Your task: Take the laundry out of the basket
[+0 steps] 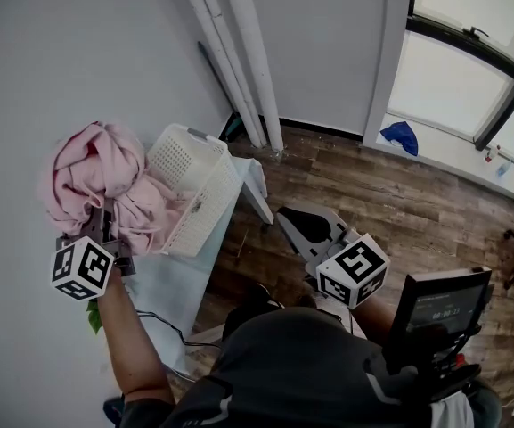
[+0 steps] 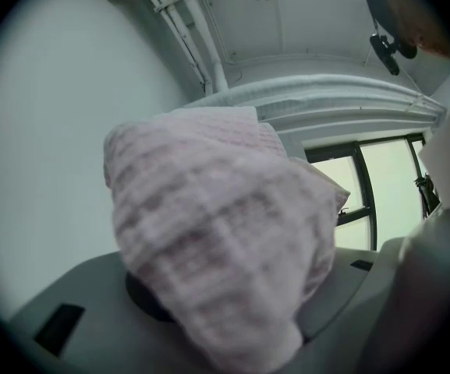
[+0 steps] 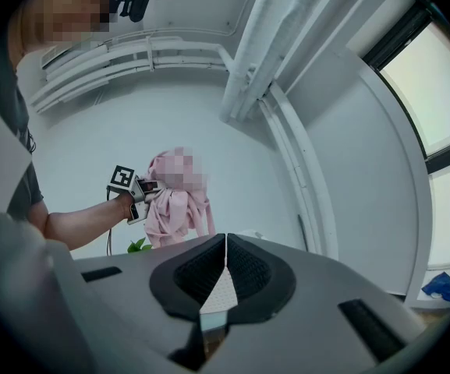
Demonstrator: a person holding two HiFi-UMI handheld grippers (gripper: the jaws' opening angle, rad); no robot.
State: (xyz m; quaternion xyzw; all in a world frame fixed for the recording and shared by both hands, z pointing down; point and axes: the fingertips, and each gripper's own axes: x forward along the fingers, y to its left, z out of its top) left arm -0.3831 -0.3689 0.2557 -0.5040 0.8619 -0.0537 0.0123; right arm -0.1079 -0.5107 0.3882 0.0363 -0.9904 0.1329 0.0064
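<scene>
While left gripper [image 1: 105, 232] grips laundry [image 1: 96, 169], forearm [image 1: 125, 324] outstretched.

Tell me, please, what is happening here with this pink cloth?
A person works with tongs in each hand. The left tongs are shut on a bundle of pink laundry and hold it up beside the white basket, which lies tipped on the table. The right tongs are shut and empty, off to the side above the wooden floor.

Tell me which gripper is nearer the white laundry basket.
Left. The left gripper, shut on the pink laundry, is just left of the white laundry basket. The right gripper, shut and empty, is farther off to the basket's right, over the wood floor.
</scene>
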